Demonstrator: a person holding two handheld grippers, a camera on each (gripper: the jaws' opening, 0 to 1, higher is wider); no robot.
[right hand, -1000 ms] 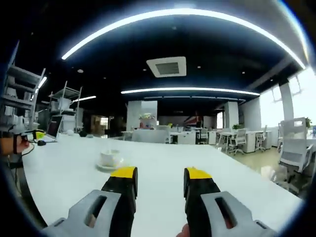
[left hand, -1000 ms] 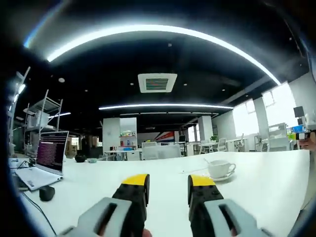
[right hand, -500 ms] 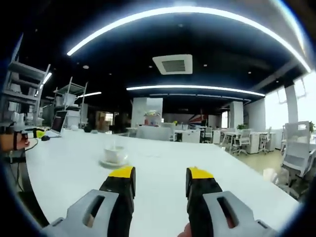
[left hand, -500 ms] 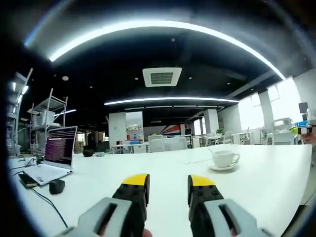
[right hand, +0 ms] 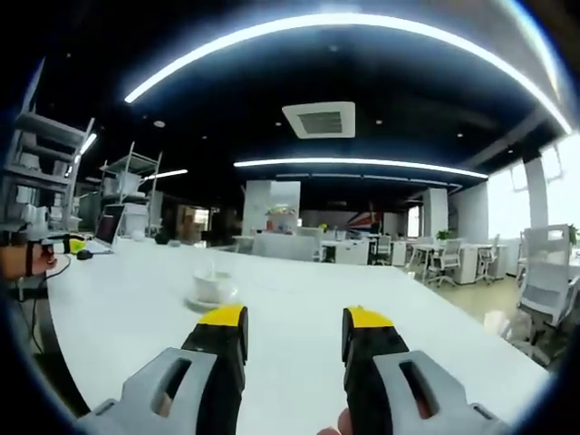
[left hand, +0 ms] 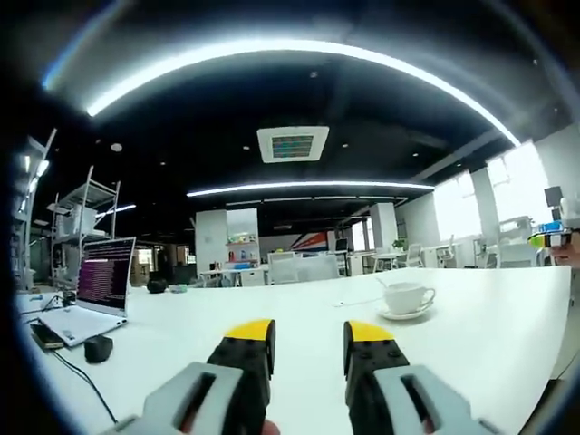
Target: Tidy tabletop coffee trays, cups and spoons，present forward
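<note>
Here, labelled from both gripper views:
Left gripper [left hand: 308,337]: jaws spread, holding nothing, low over the white table [left hand: 471,344].
Right gripper [right hand: 292,324]: jaws likewise spread and empty.
Coffee cup [left hand: 407,296]: white, upright on its saucer [left hand: 405,314], ahead and right of the left gripper, well apart from both.
Spoon [left hand: 384,286]: seemingly resting in the cup; too small to be certain.
Handling: probably glazed ceramic, so rigid, slippery, breakable; light.
Hold: best the saucer rim, keeping the cup seated.
Laptop [left hand: 91,299]: open, far left.
</note>
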